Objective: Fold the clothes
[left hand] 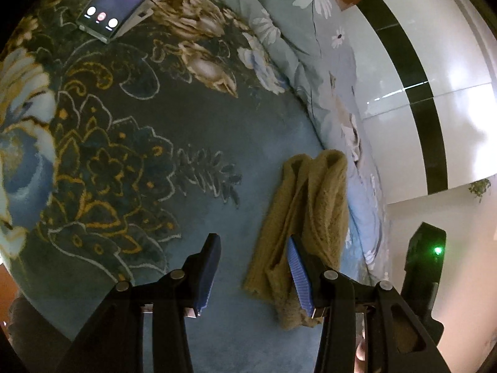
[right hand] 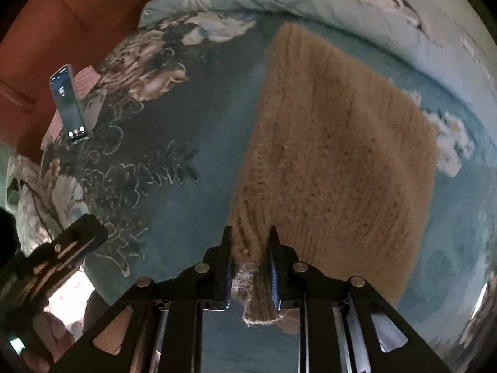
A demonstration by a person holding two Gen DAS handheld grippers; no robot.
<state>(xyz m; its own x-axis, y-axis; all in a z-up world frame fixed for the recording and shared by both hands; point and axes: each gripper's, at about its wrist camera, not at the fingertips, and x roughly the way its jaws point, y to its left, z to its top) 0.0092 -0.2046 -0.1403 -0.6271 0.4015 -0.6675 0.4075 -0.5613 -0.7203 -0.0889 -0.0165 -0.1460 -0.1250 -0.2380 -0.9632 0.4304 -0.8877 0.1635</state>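
Note:
A mustard knitted garment (right hand: 335, 161) lies partly spread on the blue floral blanket (right hand: 192, 211). My right gripper (right hand: 250, 233) is shut on its near edge, and a bunch of knit is pinched between the two pads. In the left wrist view the same garment (left hand: 313, 205) shows as a rumpled, bunched strip near the bed's right edge. My left gripper (left hand: 253, 244) is open just above the blanket. Its right finger (left hand: 298, 270) stands in front of the garment's lower part, and the pads press on nothing.
A phone (left hand: 108, 12) with a lit screen is propped at the far end of the bed, also the phone (right hand: 70, 105) in the right wrist view. A light floral duvet (left hand: 310, 56) lines the bed's edge beside the white tiled floor (left hand: 450, 99). A reddish headboard (right hand: 62, 25) stands behind.

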